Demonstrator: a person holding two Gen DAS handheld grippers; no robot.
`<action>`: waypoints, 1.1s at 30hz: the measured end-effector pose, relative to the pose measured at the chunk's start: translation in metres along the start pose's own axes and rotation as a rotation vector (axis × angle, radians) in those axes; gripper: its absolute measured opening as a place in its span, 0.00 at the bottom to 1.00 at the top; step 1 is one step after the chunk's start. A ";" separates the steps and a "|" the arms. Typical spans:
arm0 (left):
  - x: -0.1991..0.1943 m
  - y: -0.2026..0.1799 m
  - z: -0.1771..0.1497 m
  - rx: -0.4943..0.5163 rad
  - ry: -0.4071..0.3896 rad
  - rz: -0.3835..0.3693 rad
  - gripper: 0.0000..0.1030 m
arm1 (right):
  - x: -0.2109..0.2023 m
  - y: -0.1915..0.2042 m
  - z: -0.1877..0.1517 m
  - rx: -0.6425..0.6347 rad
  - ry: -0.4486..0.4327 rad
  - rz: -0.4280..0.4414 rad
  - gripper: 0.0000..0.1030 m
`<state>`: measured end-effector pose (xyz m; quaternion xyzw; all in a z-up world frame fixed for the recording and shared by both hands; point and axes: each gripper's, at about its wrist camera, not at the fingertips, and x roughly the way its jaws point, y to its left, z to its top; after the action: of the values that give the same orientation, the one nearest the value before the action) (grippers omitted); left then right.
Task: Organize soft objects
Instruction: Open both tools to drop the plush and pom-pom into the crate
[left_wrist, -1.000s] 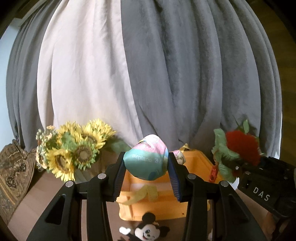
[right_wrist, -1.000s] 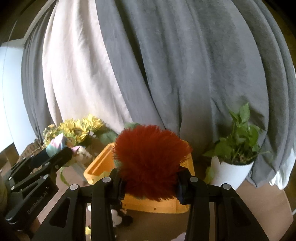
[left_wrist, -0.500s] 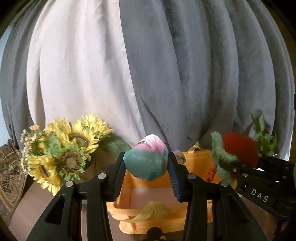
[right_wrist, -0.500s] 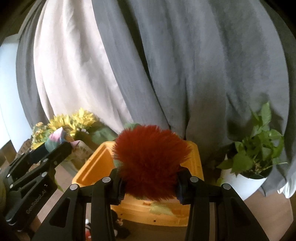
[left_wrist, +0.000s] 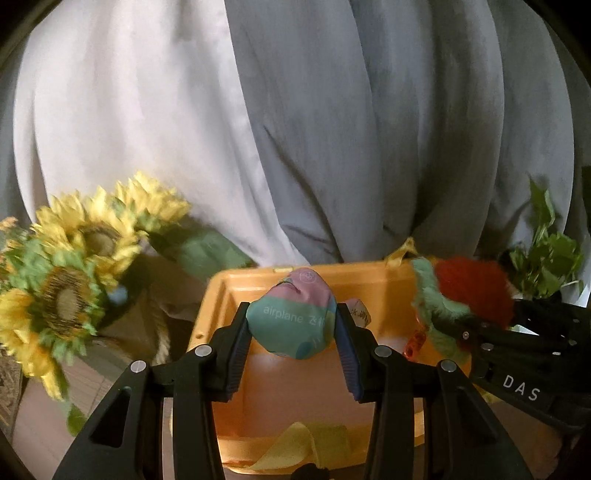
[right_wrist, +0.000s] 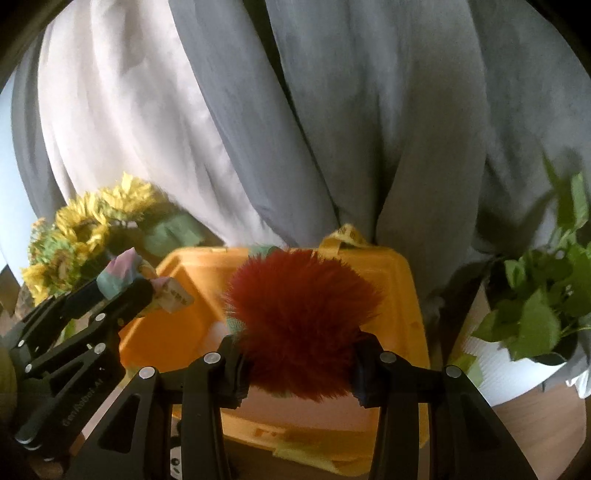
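My left gripper (left_wrist: 293, 334) is shut on a teal and pink soft toy (left_wrist: 293, 321) printed "airplane", held above the open orange bin (left_wrist: 236, 291). My right gripper (right_wrist: 299, 354) is shut on a red furry plush (right_wrist: 299, 317) with green parts, also held over the orange bin (right_wrist: 410, 295). In the left wrist view the red plush (left_wrist: 472, 291) and the right gripper (left_wrist: 439, 326) show at the right. In the right wrist view the left gripper (right_wrist: 127, 286) with the teal toy (right_wrist: 118, 275) shows at the left.
A bunch of sunflowers (left_wrist: 74, 269) stands left of the bin. A potted green plant (right_wrist: 546, 306) in a white pot stands to its right. Grey and white curtains (left_wrist: 295, 129) hang close behind. Yellow strap handles (left_wrist: 306, 443) hang over the bin's rim.
Both grippers have moved forward and closer over the orange bin, each still holding its toy. The Mickey toy in front of the bin has dropped out of view.
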<state>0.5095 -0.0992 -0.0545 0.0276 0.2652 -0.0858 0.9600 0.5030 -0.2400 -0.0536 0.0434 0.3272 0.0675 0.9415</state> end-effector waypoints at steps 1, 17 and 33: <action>0.005 -0.001 -0.001 0.004 0.015 -0.001 0.42 | 0.004 -0.001 0.000 0.001 0.013 0.000 0.42; 0.028 -0.003 -0.003 0.057 0.085 0.034 0.60 | 0.039 -0.012 -0.002 0.021 0.140 -0.014 0.58; -0.028 0.000 -0.001 0.000 0.051 0.071 0.69 | -0.016 -0.009 -0.004 0.025 0.040 -0.045 0.59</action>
<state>0.4853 -0.0952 -0.0412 0.0392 0.2886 -0.0510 0.9553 0.4892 -0.2516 -0.0477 0.0466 0.3475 0.0428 0.9355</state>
